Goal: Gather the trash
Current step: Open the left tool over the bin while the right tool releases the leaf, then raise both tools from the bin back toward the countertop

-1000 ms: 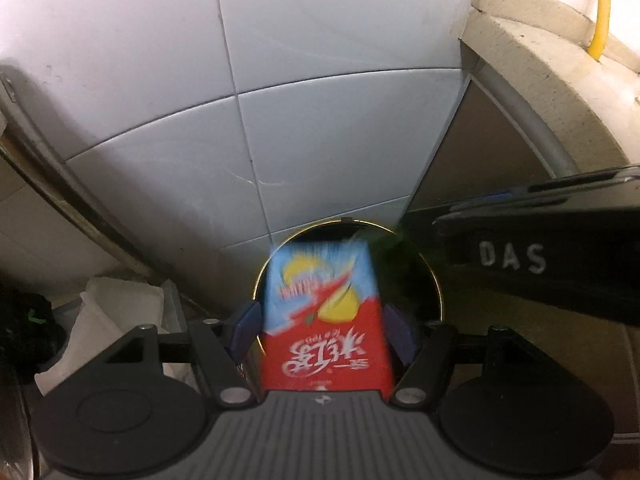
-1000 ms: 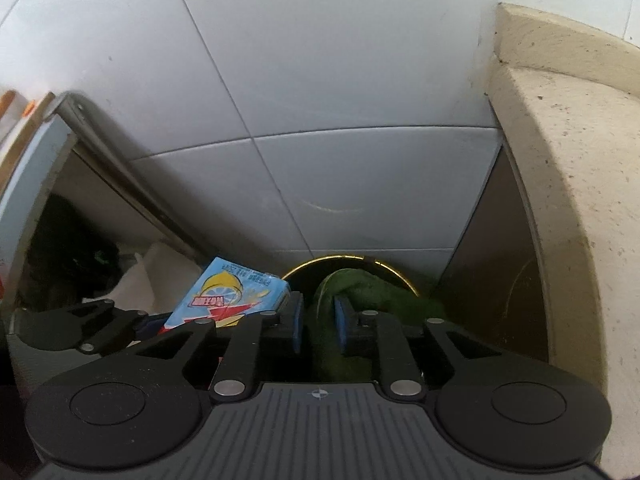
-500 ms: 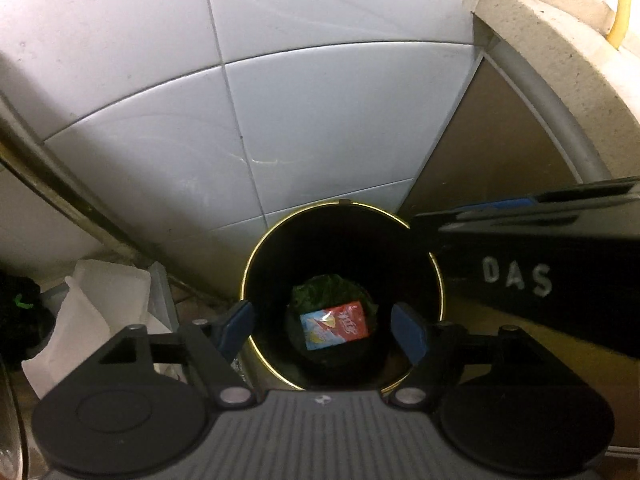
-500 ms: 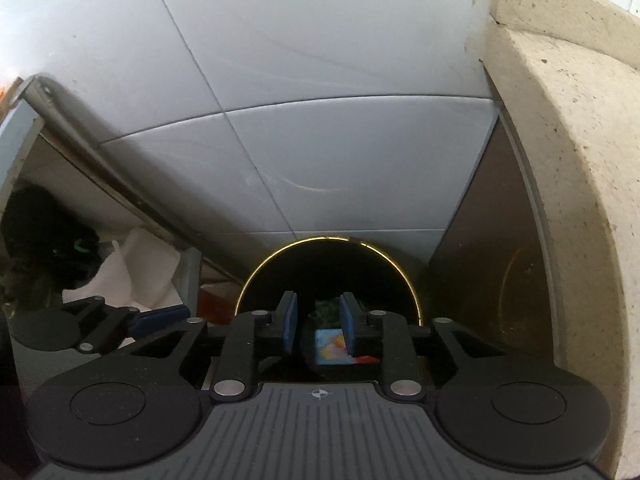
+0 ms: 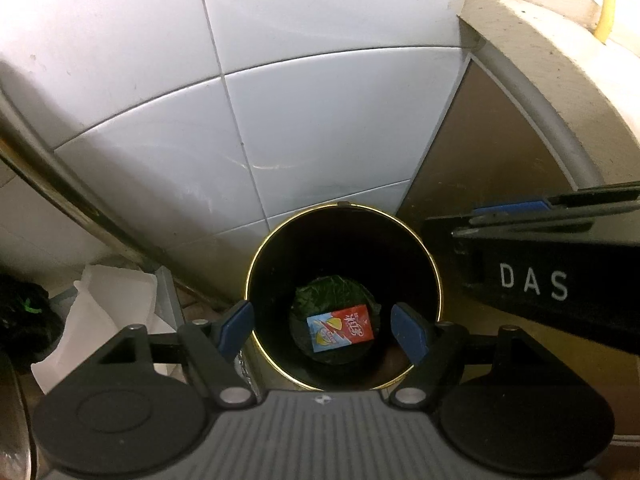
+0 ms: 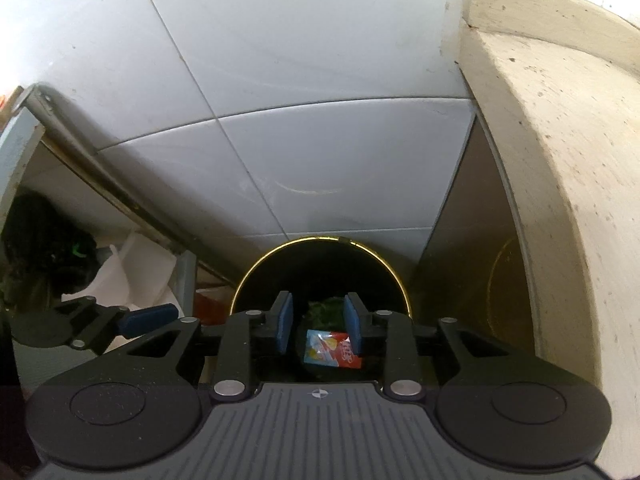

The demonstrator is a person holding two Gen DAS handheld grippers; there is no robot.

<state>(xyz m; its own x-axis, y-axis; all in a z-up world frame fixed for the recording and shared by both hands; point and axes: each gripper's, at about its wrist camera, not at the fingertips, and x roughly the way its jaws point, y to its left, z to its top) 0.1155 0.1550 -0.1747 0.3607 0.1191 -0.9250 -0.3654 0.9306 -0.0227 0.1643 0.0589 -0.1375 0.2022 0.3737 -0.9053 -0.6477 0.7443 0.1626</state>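
White wall tiles [image 5: 320, 120] stand behind both grippers, which hang over the black bin [image 5: 344, 216]. The left gripper [image 5: 326, 326] is wide open and empty, and the right gripper [image 6: 319, 324] is opening with nothing between its fingers. The red and blue packet [image 5: 341, 328] lies down at the bottom of the bin on green trash [image 5: 328, 292], likely dropped there on purpose.

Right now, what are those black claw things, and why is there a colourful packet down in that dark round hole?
Those claws are two grabbing tools, one in each of a person's hands, each with a tiny camera on it. One picture looks past the left gripper, the other past the right gripper. Both point down into a black trash bin with a gold rim, beside a white tiled wall. At the bottom lies a red and blue packet on some green trash. Neither claw holds anything; the left is open and the right's jaws are opening.
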